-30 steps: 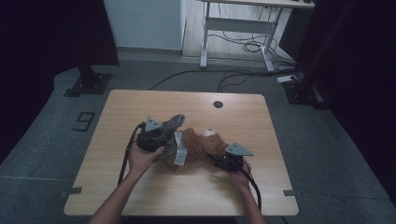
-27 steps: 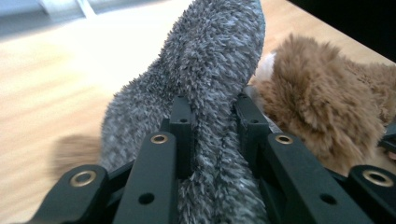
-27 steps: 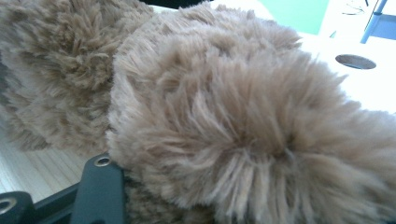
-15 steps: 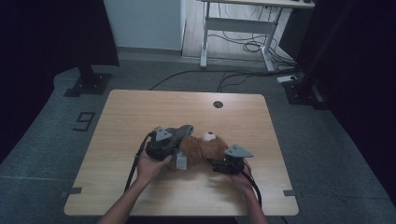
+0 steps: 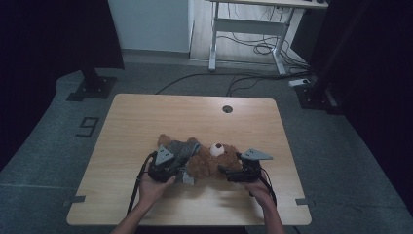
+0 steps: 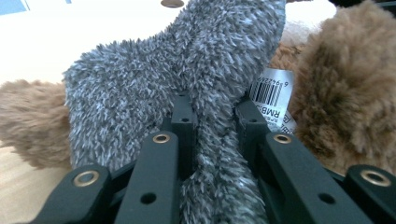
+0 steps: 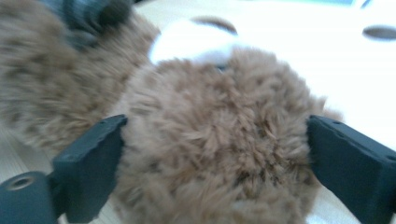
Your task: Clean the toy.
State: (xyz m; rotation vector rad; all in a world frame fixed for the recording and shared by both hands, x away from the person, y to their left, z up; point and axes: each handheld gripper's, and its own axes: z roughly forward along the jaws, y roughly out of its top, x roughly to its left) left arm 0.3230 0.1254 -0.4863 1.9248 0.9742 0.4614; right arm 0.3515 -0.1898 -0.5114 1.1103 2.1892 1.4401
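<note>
We see one brown teddy bear [image 5: 212,158] lying at the near middle of one wooden table [image 5: 146,117], wearing one fuzzy grey garment [image 6: 187,70] and one barcode tag [image 6: 273,95]. Our left gripper [image 6: 212,116] is clamped on the garment. Our right gripper [image 7: 215,135] has just opened, jaws apart around the bear's furry head.

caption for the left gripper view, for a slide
Left hand-held gripper shut on a fold of the grey fuzzy garment worn by the brown teddy bear, its barcode tag alongside.
</note>
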